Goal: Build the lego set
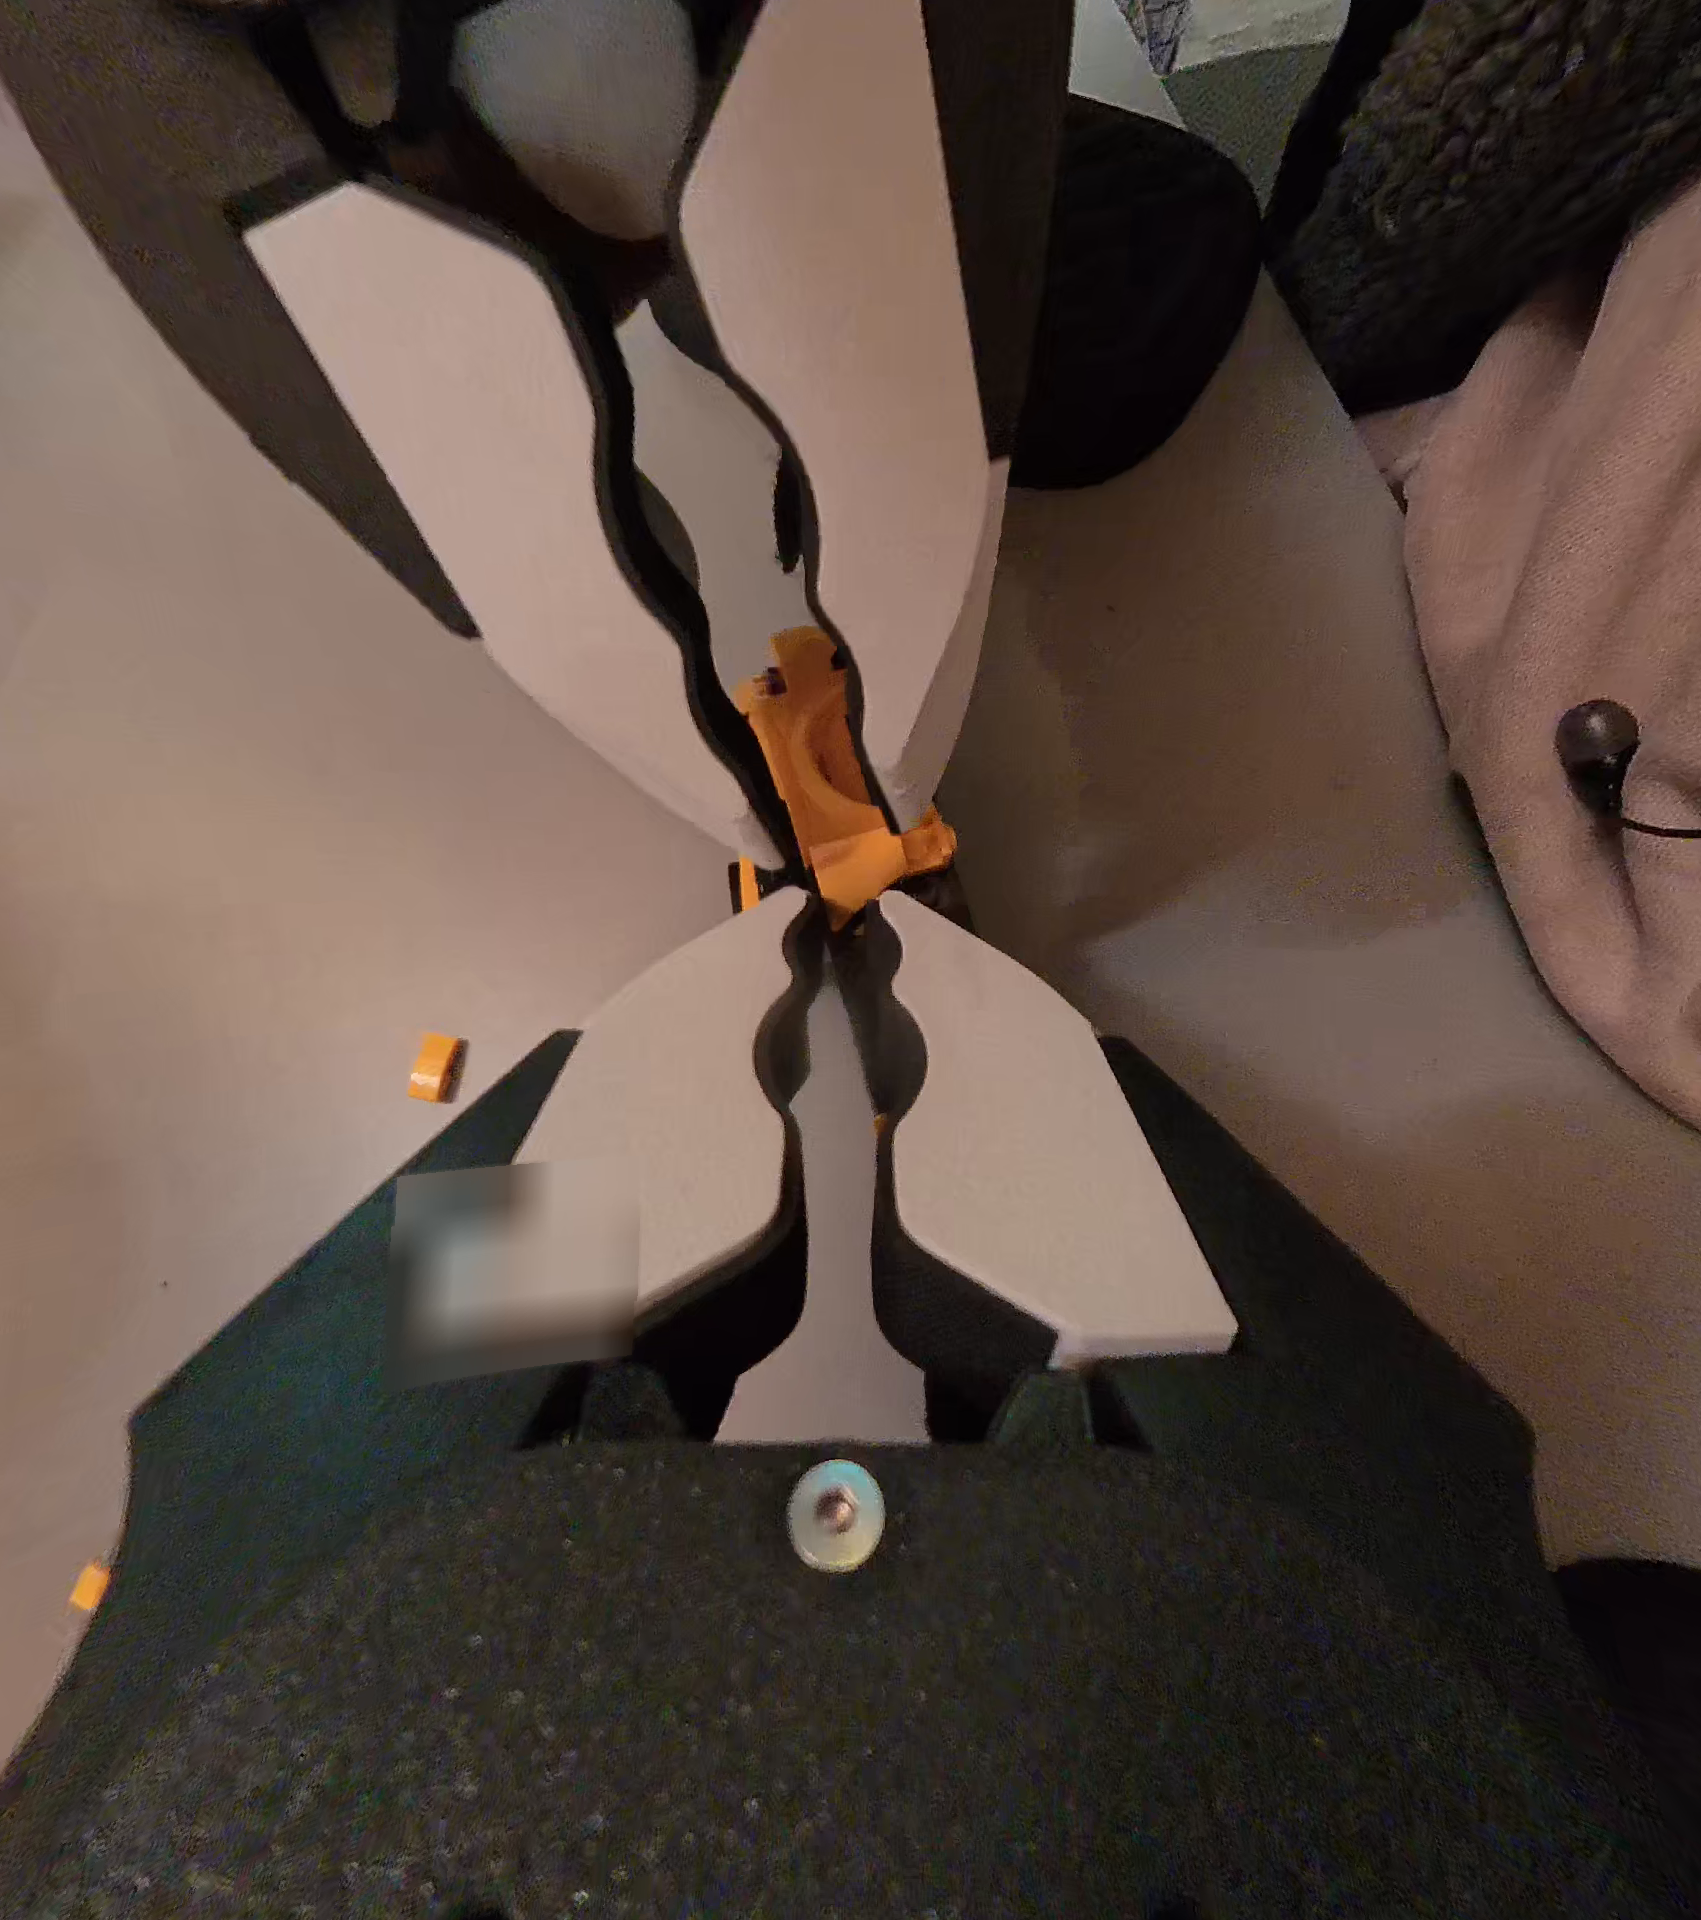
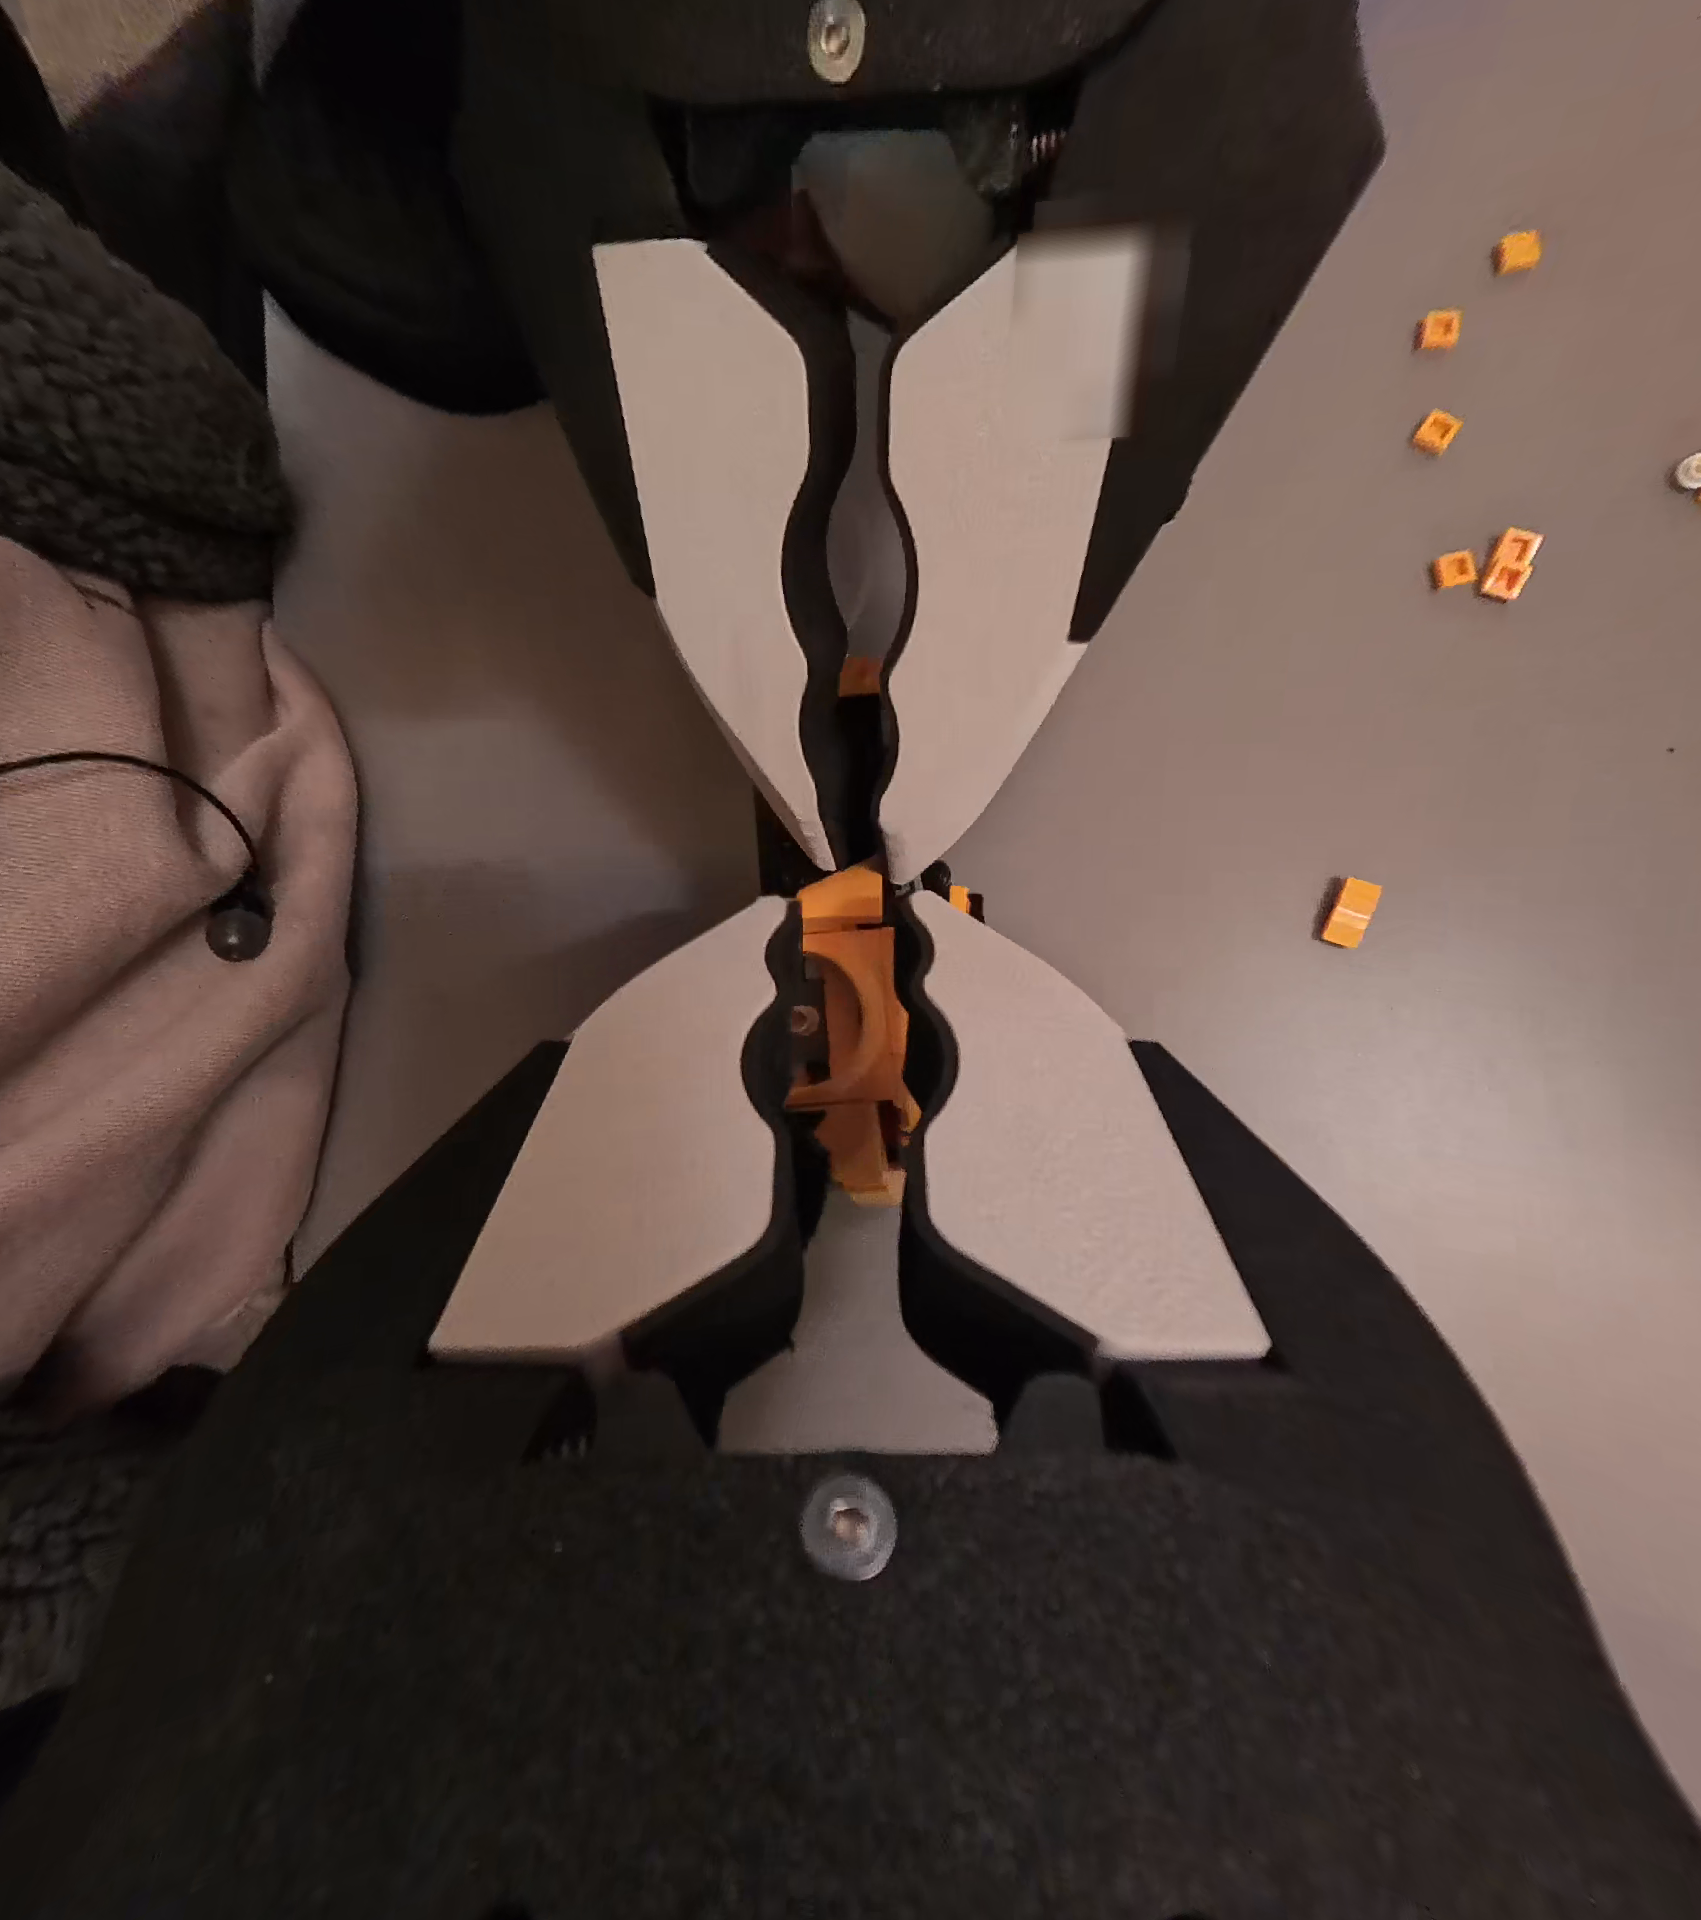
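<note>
In the left wrist view, a small orange plastic brick point(image 1: 433, 1067) is seen lying on the pale grey desk point(image 1: 202, 935), left of the left hand-held gripper point(image 1: 841, 914). That gripper's white fingers are nearly together, pinching the near tip of an orange and black toy-brick assembly point(image 1: 815, 769), whose far part is clamped between the fingers of the right hand-held gripper point(image 2: 851, 914) facing it. A beige garment with a black drawstring point(image 1: 1604, 769) lies to the right. In the right wrist view, loose orange bricks point(image 2: 1480, 566) are scattered on the desk further right.
</note>
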A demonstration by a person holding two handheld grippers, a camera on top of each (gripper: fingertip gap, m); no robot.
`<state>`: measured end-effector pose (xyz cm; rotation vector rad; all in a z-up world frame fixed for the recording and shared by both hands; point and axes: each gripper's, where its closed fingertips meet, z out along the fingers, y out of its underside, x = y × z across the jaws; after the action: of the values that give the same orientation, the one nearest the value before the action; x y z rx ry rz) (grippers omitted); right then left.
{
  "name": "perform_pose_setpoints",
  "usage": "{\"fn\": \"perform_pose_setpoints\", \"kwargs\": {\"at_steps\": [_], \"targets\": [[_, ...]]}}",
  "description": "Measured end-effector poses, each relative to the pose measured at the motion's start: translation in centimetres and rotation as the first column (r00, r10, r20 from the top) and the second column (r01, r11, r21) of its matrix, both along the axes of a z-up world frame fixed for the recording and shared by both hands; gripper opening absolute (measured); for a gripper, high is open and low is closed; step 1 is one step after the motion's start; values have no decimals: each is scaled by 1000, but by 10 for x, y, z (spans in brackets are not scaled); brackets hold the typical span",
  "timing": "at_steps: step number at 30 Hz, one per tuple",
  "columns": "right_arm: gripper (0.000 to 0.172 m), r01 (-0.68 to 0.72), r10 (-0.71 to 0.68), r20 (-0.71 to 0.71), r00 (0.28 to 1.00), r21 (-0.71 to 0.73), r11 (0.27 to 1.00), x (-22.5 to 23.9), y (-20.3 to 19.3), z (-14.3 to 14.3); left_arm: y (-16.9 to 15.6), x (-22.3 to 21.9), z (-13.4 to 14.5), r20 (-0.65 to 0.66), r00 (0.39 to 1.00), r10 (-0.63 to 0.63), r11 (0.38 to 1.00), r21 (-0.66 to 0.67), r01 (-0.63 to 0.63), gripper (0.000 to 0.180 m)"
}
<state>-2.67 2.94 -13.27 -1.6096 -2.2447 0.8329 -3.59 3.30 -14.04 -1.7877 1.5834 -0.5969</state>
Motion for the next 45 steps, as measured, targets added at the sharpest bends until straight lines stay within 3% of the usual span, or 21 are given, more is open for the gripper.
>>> {"fn": "perform_pose_setpoints", "kwargs": {"at_steps": [13,24,33,45], "targets": [[13,0,-3,134,991,21,1000,4,-1,-3,-1,1,3,25,1000,-8,1000,13,8,7],[10,-6,27,271,962,-78,997,5,0,-4,-2,3,3,66,998,9,999,-44,-6,7],[8,-38,73,317,946,-114,993,5,3,-4,0,2,4,121,992,42,993,-116,-27,7],[8,-124,152,320,935,-107,987,5,4,-5,-2,8,4,244,963,112,943,-333,-25,12]]}}
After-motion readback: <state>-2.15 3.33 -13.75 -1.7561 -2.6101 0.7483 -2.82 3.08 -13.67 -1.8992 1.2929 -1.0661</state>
